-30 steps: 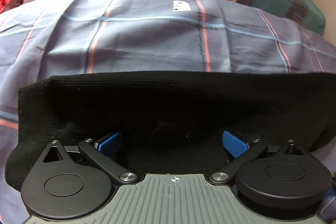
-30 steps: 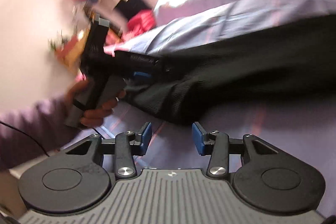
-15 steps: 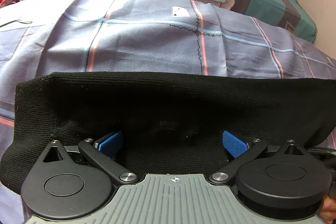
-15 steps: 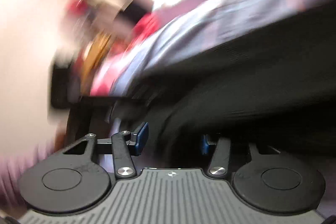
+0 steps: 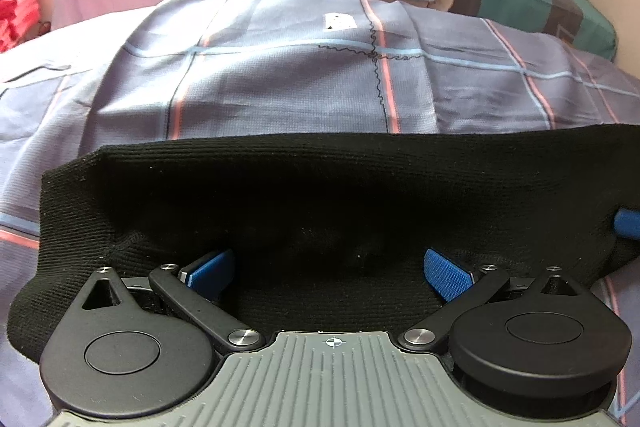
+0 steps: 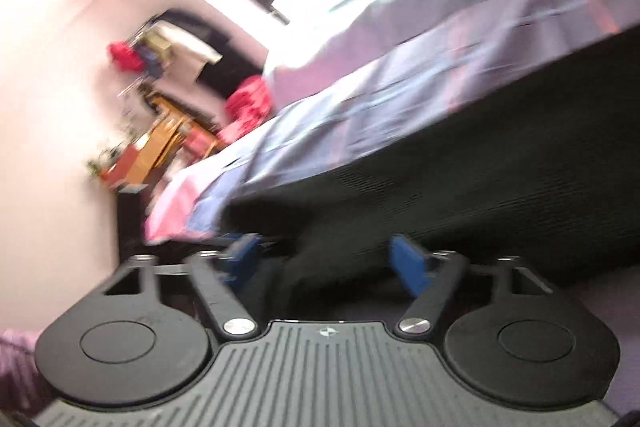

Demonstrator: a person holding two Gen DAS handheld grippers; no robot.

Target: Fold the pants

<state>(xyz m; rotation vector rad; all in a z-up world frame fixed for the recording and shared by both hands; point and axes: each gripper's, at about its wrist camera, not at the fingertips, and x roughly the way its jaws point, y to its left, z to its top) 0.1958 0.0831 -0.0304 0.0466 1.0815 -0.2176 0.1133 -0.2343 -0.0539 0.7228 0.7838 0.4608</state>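
Lying flat on the bed, the black pants sit between both grippers: left gripper spread wide, right gripper closing around fabric. A shallow bite probably slips, wrecking the fold.

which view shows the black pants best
The left wrist view: the black pants lie sharp across the checked bedsheet, folded edge and left end visible. The right wrist view is blurred and shows only a dark slanted strip.
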